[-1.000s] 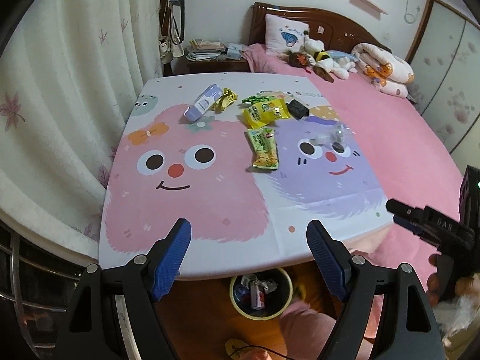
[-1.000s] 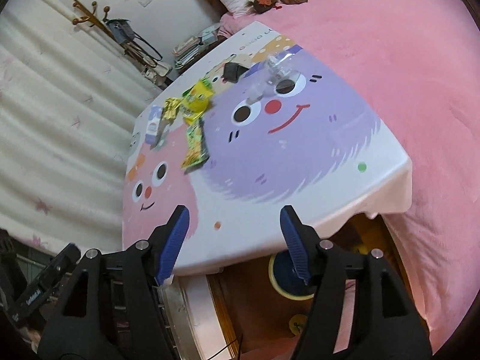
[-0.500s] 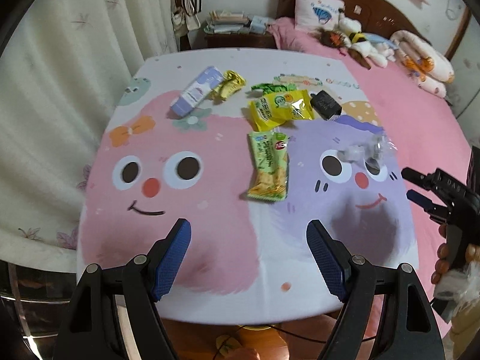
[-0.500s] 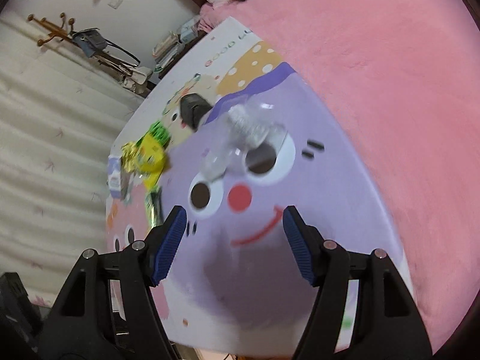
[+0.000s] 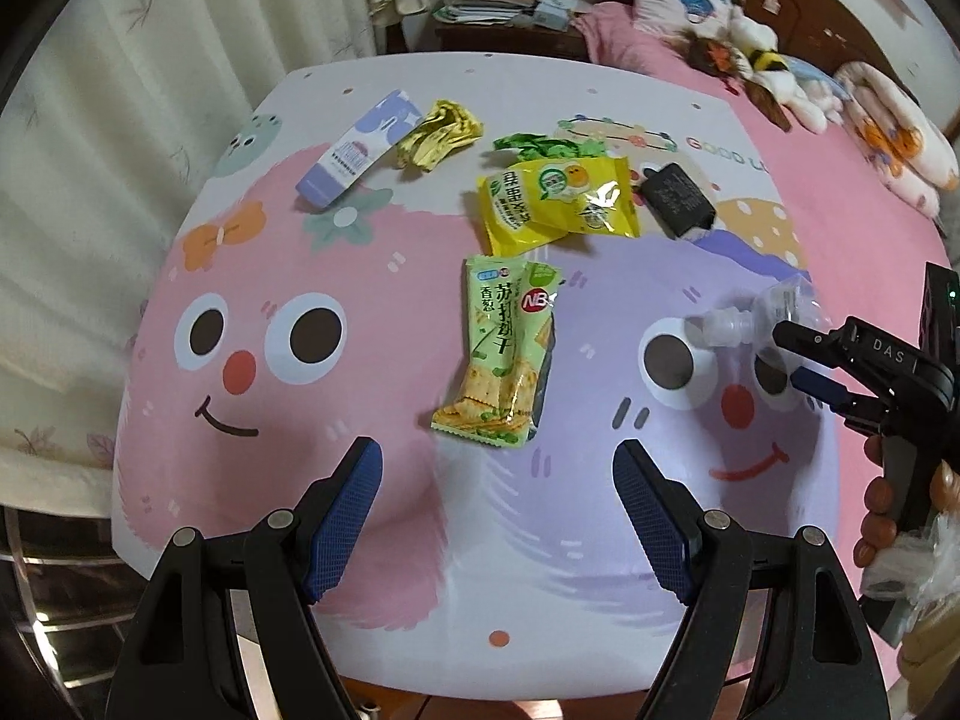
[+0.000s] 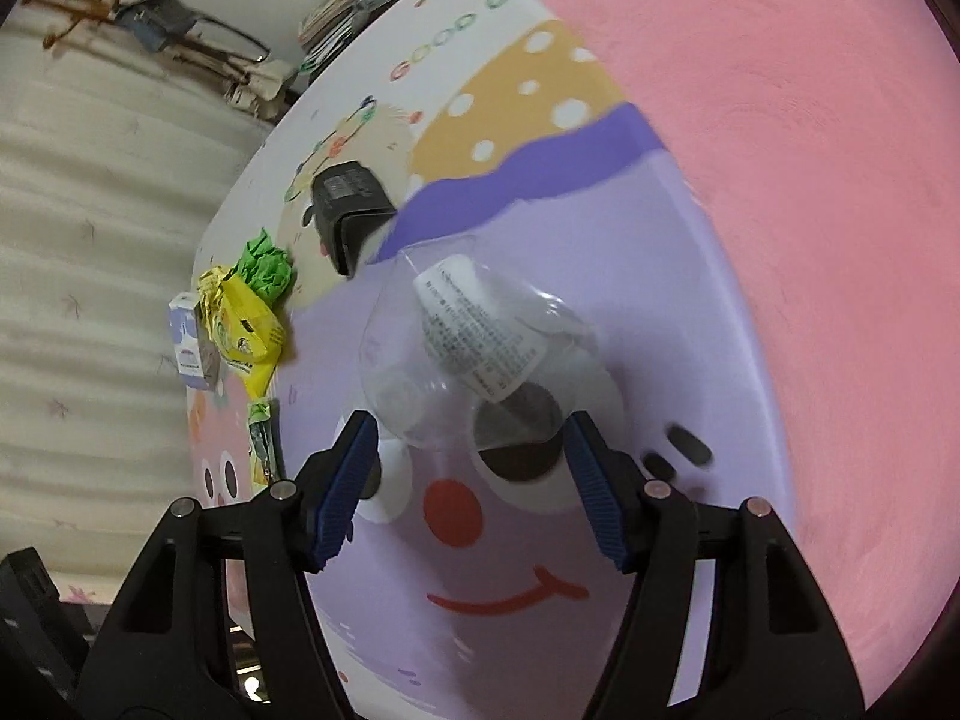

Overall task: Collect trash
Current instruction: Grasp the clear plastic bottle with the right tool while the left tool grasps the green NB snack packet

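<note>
Your right gripper (image 6: 465, 471) has its jaws spread wide, flanking the near end of the crushed clear bottle (image 6: 474, 348) on the worktop (image 6: 690, 360); nothing is gripped yet. Your left gripper (image 5: 498, 516) hangs apart and empty short of the green cracker wrapper (image 5: 501, 354). Beyond lie the yellow snack bag (image 5: 558, 201), gold wrapper (image 5: 438, 135), green crumple (image 5: 540, 147), purple carton (image 5: 360, 156) and black box (image 5: 678, 198). As far as these views show, everything remains to collect.
</note>
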Motion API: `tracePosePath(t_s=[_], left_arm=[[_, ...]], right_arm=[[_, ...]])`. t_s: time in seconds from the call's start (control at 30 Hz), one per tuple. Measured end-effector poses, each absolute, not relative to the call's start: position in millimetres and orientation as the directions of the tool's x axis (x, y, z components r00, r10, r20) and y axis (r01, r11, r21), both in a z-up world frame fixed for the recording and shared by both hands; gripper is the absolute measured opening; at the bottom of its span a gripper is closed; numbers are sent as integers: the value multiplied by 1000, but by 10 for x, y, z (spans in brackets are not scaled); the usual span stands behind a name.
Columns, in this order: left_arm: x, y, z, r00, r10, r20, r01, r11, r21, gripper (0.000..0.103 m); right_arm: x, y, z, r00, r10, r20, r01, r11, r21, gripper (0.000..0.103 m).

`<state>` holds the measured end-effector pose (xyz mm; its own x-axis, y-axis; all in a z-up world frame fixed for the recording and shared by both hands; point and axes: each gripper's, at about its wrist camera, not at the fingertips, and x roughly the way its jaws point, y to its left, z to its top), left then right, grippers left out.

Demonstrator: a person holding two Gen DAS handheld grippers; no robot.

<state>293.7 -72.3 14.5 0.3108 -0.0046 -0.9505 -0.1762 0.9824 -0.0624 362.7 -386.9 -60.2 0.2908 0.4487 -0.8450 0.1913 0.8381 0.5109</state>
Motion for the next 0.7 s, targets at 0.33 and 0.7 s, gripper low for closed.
tracePosePath(t_s=[0.33,0.7], left_arm=[[2985,-649,54,311,9,-950,-239,968,-69,81],[2943,-535,-33,297,17,-955,-300,951,-76,81]], right_arm=[[4026,-3599,-505,299,468,-831,97,852,515,62],[4274,-3371,-629,292,507,-811,128,819,559,62]])
